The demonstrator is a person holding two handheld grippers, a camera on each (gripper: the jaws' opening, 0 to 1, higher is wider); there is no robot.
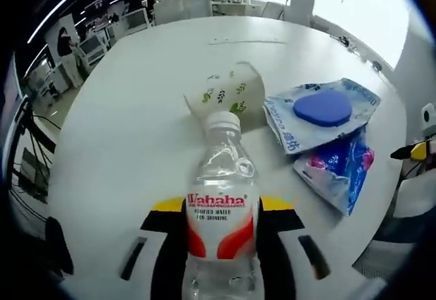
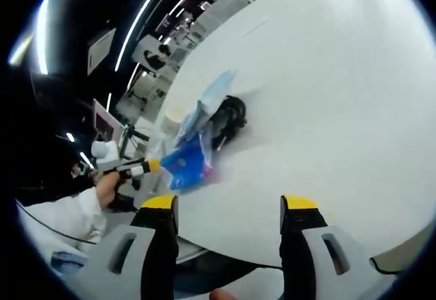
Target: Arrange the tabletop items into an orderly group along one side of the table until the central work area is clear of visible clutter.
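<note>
A clear Wahaha water bottle [image 1: 221, 177] with a white cap stands upright between the yellow-tipped jaws of my left gripper [image 1: 225, 208], which is shut on it. Just beyond the bottle, a leaf-patterned paper cup [image 1: 228, 95] lies on its side on the white table [image 1: 122, 129]. To its right lie two blue wipe packs [image 1: 323, 109] [image 1: 337, 163], one overlapping the other. My right gripper [image 2: 230, 208] hangs open over the table's edge with nothing between its fingers. The blue packs [image 2: 187, 163] lie ahead of it on the left, next to a dark blurred object [image 2: 228, 119].
The other gripper's yellow tip [image 1: 414, 151] pokes in at the right edge of the left gripper view. In the right gripper view, a white-sleeved hand [image 2: 102, 184] holds a gripper [image 2: 133, 168] at the left. The white table [image 2: 327, 109] spreads wide; desks and chairs [image 1: 102, 34] stand beyond it.
</note>
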